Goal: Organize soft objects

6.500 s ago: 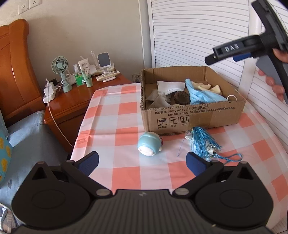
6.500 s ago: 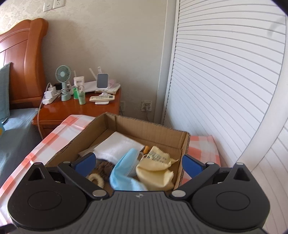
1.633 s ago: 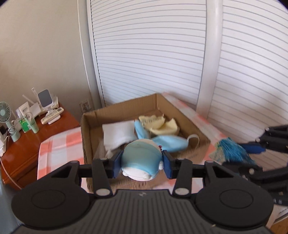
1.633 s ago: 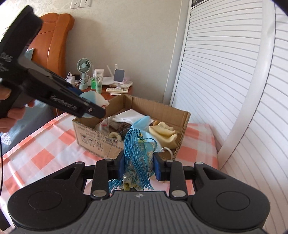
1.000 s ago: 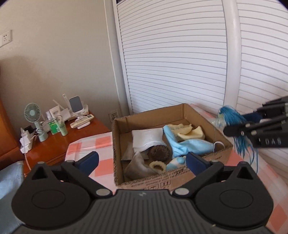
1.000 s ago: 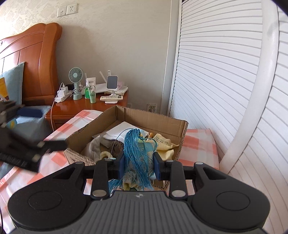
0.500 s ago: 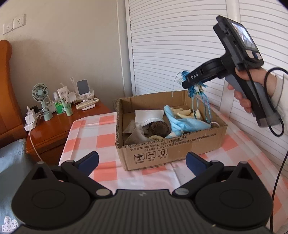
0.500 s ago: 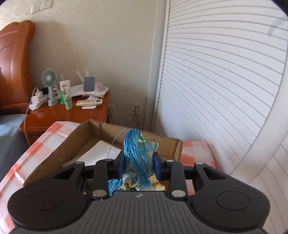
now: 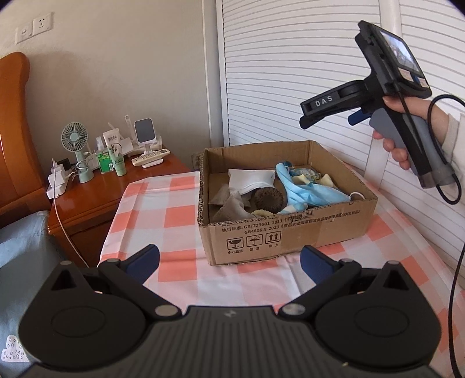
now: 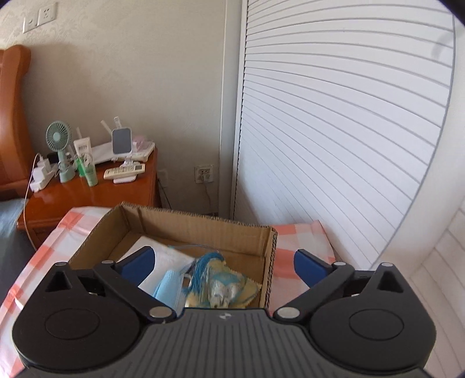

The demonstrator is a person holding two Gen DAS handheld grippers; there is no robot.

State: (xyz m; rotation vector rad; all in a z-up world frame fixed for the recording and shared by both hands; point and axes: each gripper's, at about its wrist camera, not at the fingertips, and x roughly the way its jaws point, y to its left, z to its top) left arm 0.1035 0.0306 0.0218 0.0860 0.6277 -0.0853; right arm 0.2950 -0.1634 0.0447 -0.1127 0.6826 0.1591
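Box near wall behind gripper body

It was a bedroom in a home. A wooden headboard rose at the left above blue bedding, and beside it stood a wooden nightstand crowded with a small fan, tubes, a remote and a charger with a trailing cable. White louvred doors filled the wall to the right, next to a papered wall with sockets. A checked cloth covered the table, where a cardboard box held soft odds and ends.
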